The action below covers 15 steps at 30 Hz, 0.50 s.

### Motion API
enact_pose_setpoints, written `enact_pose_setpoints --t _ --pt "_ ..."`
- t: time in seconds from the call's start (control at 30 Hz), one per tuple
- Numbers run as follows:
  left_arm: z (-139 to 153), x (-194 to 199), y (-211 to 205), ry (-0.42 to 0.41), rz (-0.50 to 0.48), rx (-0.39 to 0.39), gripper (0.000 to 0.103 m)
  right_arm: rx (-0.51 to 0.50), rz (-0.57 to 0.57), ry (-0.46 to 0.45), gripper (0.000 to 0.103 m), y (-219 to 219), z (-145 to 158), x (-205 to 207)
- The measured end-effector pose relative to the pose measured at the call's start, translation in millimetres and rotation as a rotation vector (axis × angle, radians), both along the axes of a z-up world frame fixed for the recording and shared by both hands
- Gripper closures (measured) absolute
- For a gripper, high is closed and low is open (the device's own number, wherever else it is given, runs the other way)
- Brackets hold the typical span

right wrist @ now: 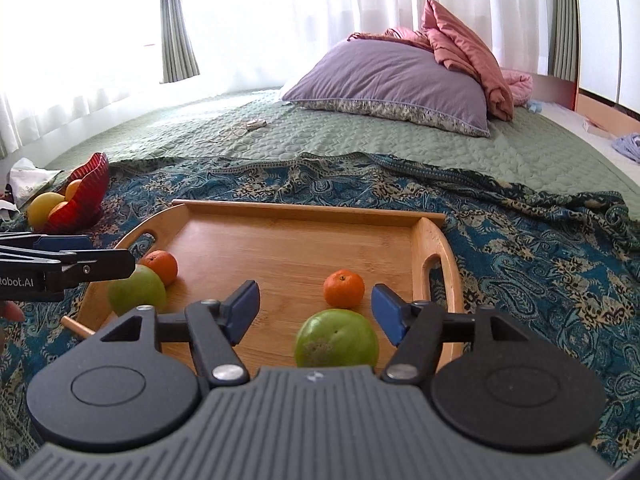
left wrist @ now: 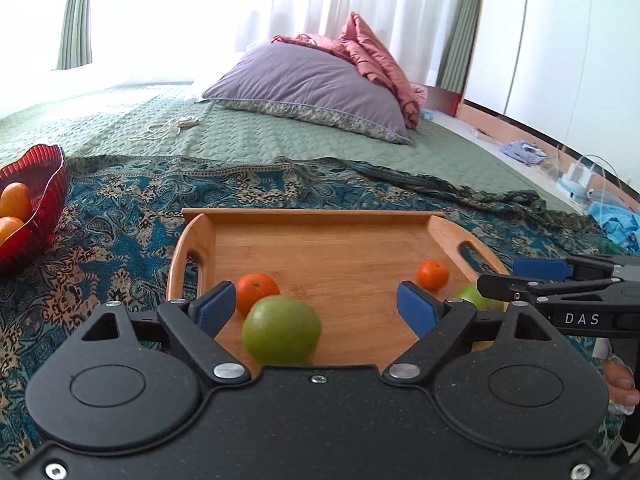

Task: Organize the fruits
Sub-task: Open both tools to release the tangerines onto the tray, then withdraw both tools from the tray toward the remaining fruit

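Sunlit curtains [right wrist: 280,20] behind a green quilted bed [right wrist: 360,140]

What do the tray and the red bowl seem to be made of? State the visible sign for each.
Tray: wood, probably bamboo, smooth satin finish; fine parallel grain strips and a warm honey colour.
Red bowl: likely glass or glossy plastic; translucent red, ribbed wall with a wavy rim. The look leaves open which.

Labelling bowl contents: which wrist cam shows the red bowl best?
Right wrist: the whole red bowl is in frame, small, with yellow and orange fruit inside. Left wrist crops it at the frame edge.
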State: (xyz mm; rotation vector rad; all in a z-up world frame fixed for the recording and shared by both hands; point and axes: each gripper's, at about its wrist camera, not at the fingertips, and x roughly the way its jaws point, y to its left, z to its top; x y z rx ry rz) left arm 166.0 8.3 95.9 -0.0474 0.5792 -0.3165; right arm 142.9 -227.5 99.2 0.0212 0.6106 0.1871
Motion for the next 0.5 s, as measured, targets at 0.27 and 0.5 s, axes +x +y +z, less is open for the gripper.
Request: enact_pose_setpoints --t 0.27,0.5 --pt "-3 -46 -5 -0.047 -0.027 0.033 0.01 -0.023 0.036 -0.077 0.02 4 1 -41" --pt "-18 -79 -11 -0.053 -0.046 0.059 0.007 -0.061 0.074 -0.131 0.014 11 -5 -72"
